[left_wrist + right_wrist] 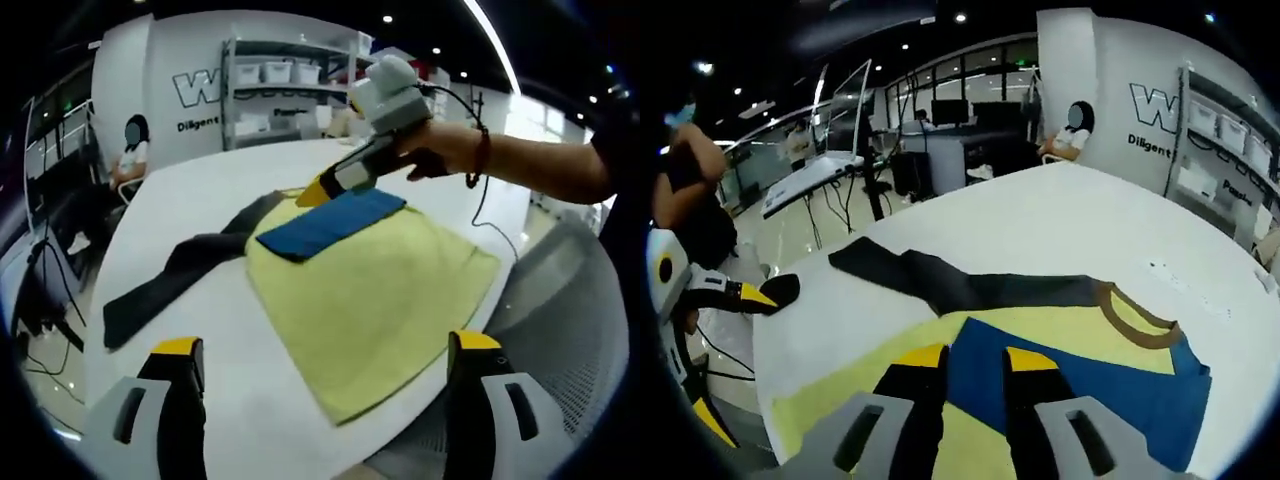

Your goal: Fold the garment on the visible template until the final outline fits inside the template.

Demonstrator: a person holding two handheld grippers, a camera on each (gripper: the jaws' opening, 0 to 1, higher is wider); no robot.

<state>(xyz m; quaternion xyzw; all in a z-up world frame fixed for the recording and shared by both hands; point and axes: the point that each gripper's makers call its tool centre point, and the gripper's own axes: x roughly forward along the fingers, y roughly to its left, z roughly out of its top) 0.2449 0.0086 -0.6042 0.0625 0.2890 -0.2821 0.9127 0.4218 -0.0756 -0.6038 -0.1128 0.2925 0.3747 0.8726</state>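
Your two grippers over the garment on the white table.

Your left gripper [325,365] hangs with jaws spread wide before the yellow garment [375,285]; farther on, your right gripper [973,375], jaws nearly together, pinches the blue panel [1080,385]; beyond lies the dark sleeve [930,280] on the table [1040,220].
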